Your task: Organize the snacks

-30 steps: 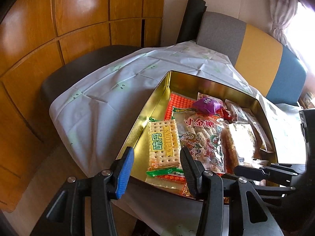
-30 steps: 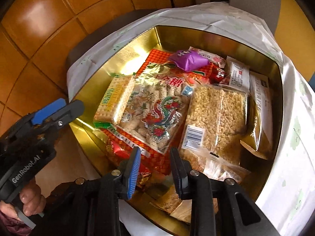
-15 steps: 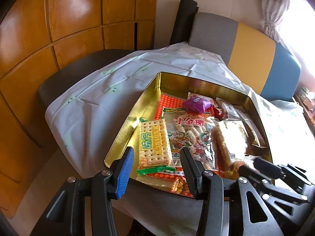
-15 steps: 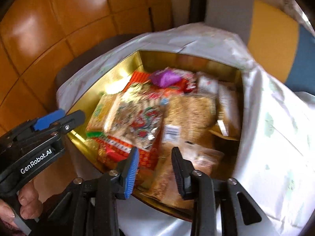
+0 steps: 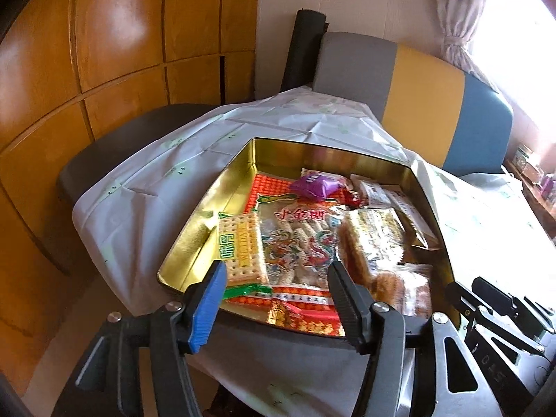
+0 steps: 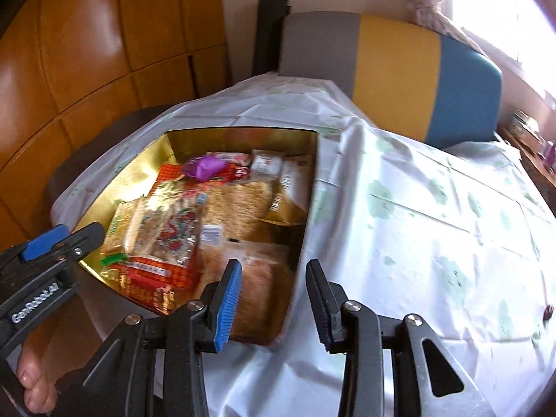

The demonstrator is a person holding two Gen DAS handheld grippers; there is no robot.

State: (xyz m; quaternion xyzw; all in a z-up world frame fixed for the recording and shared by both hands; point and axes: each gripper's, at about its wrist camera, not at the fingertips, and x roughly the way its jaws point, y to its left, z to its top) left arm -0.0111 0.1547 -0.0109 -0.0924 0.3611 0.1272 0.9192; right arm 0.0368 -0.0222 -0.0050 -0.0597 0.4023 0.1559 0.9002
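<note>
In the left wrist view, your left gripper (image 5: 274,293) sits at the bottom centre of the frame. Its jaws have just been opening, and nothing is between them. Above it, in the middle, the gold tin (image 5: 222,205) holds the snacks (image 5: 299,243) lying flat side by side, probably so each packet stays visible.

In the right wrist view, your right gripper (image 6: 272,297) is at the bottom centre, above the tin's near right corner. Its jaws have also been opening a little and grasp nothing. The white tablecloth (image 6: 434,226) fills the right half of the frame.
</note>
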